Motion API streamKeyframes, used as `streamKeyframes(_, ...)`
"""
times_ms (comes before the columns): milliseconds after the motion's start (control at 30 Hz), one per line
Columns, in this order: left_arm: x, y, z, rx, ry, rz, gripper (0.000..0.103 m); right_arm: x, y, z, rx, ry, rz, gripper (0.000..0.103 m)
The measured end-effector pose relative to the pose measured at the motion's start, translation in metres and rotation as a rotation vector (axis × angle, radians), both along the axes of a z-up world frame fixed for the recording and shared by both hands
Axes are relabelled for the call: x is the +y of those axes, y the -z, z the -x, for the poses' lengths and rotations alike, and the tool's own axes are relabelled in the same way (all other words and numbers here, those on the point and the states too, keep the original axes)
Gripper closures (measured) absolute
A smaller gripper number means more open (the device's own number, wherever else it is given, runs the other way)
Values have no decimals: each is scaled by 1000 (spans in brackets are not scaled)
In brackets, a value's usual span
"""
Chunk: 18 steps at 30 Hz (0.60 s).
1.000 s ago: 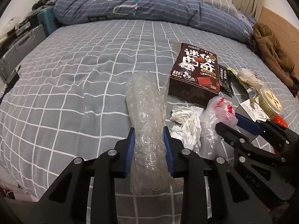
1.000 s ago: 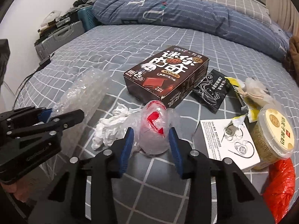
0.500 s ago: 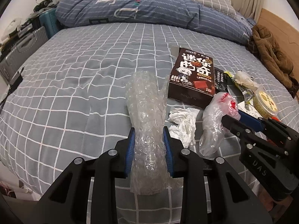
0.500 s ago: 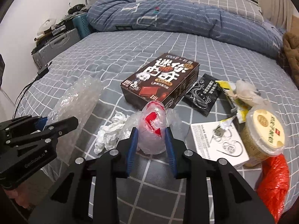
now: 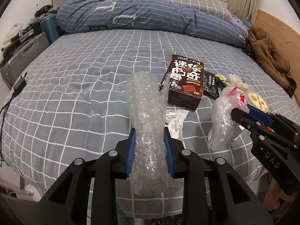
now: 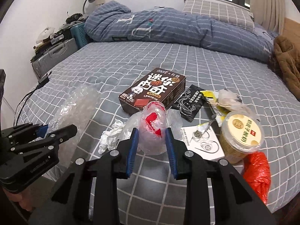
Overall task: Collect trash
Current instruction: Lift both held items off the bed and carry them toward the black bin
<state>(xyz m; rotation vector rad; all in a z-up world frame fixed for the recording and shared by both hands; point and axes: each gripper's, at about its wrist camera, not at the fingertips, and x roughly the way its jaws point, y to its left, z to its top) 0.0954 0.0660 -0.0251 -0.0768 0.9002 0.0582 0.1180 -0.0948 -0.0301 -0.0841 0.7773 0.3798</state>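
- My left gripper [image 5: 149,150] is clamped on a roll of bubble wrap [image 5: 147,116]; both blue pads press its sides, and the roll stands raised above the grey checked bedspread [image 5: 75,93].
- The right wrist view shows this same gripper [image 6: 56,129] side-on at the far left, with the bubble wrap [image 6: 75,105] extending up and away from it.
- A crumpled white tissue [image 5: 175,121] lies on the bedspread just right of the roll; the right wrist view shows it [image 6: 109,136] more fully.
- A dark brown cookie box [image 5: 184,82] lies flat beyond the tissue.
- My right gripper [image 6: 151,146] is closed on a clear plastic bag with red print [image 6: 154,129]. The left wrist view shows the bag [image 5: 223,116] hanging clear of the bedspread.
- Only the right wrist view shows the printed leaflet [image 6: 202,142] and the red bag [image 6: 257,172].
- A black sachet [image 6: 193,101] and a lidded round tub [image 6: 241,133] lie right of the box; the left wrist view shows the tub [image 5: 256,99] partly hidden.
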Motion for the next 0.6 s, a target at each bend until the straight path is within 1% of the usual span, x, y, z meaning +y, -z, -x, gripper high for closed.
streamKeyframes(600,-18,-15,55,-46,-3,31,77,-37,-29,58,-53,29,-23,75)
